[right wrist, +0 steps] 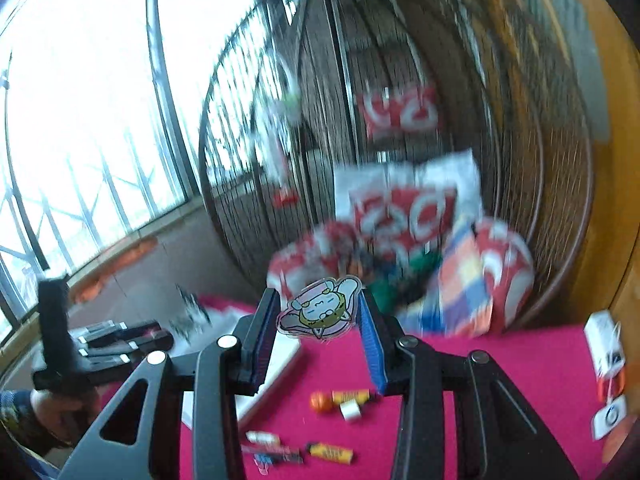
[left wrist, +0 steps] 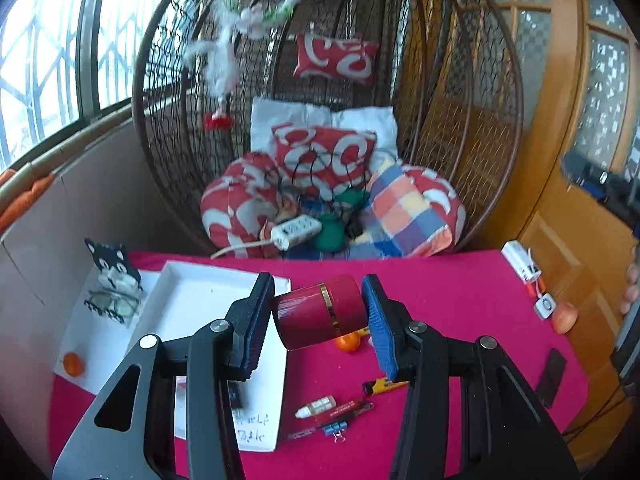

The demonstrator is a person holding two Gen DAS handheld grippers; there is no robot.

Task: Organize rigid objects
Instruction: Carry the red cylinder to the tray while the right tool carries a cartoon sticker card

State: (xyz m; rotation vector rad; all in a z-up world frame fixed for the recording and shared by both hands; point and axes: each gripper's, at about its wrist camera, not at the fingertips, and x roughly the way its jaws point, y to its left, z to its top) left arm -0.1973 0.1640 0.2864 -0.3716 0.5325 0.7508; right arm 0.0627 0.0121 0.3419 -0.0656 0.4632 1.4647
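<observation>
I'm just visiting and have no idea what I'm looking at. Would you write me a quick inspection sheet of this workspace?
Surface: table under a magenta cloth, with a white tray at its left.
Job's things: a dark red cylinder and a flat cartoon figure, both lifted off the table.
Clutter: small orange balls, a yellow tube, a dropper bottle, a cat-shaped stand.
Grippers: left gripper clamps the cylinder; right gripper clamps the figure.
Cables: a white power strip and its cord lie on the chair.
Surroundings: a hanging wicker chair with cushions, windows, a wooden door.
</observation>
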